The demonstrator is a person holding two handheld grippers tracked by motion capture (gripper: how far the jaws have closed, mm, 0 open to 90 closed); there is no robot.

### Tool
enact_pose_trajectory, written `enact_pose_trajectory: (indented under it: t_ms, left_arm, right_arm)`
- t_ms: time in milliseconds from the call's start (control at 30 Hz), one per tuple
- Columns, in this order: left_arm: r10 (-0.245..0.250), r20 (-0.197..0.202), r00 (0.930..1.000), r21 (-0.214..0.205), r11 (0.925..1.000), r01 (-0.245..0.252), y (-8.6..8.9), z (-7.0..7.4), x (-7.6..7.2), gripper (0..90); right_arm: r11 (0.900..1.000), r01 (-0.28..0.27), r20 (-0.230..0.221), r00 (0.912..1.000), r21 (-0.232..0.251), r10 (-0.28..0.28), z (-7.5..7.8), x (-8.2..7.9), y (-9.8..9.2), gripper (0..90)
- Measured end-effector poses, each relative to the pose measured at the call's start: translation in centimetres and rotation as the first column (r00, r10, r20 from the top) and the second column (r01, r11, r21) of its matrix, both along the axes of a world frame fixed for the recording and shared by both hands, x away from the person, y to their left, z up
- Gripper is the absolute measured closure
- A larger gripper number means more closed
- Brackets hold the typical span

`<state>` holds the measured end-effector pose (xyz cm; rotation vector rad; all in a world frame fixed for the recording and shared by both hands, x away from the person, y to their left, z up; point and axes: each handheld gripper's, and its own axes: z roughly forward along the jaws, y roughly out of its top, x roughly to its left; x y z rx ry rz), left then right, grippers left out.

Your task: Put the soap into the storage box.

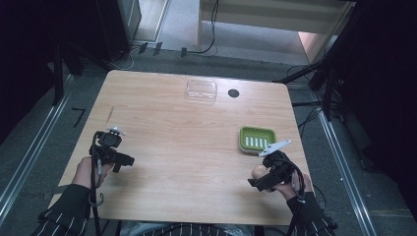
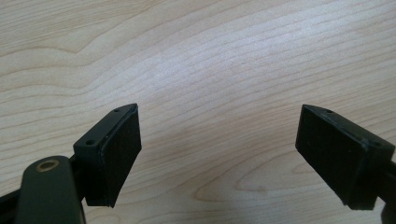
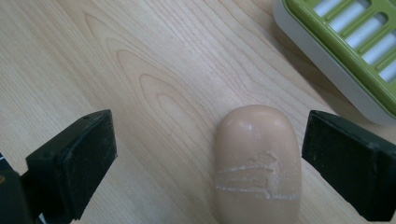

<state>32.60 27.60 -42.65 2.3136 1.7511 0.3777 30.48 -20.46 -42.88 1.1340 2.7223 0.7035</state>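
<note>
Worktop (image 1: 187, 147): pale wood-grain surface, square with rounded corners, standing on grey floor between dark surrounds.
Person: two forearms in dark, white-striped sleeves come in at 6 o'clock of the high view, one hand at 8 o'clock of the worktop, the other at 4 o'clock.
Left hand-held gripper (image 1: 114, 133): at about 8 o'clock on the worktop, a cable trailing down from it; in the left gripper view (image 2: 219, 149) its black jaws are spread wide over bare wood, nothing between them.
Right hand-held gripper (image 1: 275, 149): at about 4 o'clock on the worktop, a pale three-cornered plate on top; in the right gripper view (image 3: 208, 161) its jaws are spread wide either side of the soap, touching neither end of it as far as can be seen.
Clear plastic tray (image 1: 201, 90): at 12 o'clock near the far edge, well apart from both hands.
Soap dish (image 1: 256, 139): green with a slatted white-ribbed top, at about 3 o'clock, just beyond the right hand-held gripper; in the right gripper view (image 3: 327, 56) it sits at 1 o'clock.
Soap bar (image 3: 258, 163): beige, oval, lying on the wood between the right jaws, nearer the right-side one, with pale scrape marks across it; near the dish but apart from it.
Dark round disc (image 1: 233, 93): at 1 o'clock, just beside the clear tray.
</note>
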Motion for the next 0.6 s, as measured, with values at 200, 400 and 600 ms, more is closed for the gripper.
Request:
enact_pose_trajectory:
  t_ms: [200,400,600]
  left_arm:
    - [-0.005,-0.002,1.0,0.0,1.0,0.005,-0.06,-0.01,0.07,14.8]
    - [-0.017,-0.007,0.9998,0.0,0.9998,0.017,-0.19,-0.13,0.04,14.8]
    - [-0.014,-0.001,0.9999,0.001,0.9999,0.014,-0.2,0.03,0.0,14.8]
  right_arm:
    - [0.9998,0.014,-0.009,0.9999,-0.011,-0.014,-0.08,0.0,-0.25,3.9]
    - [0.9992,0.03,-0.019,0.9993,-0.027,-0.031,-0.12,0.2,-0.5,4.1]
    - [0.9984,0.033,-0.035,0.9988,-0.046,-0.035,-0.28,0.33,-0.48,4.1]
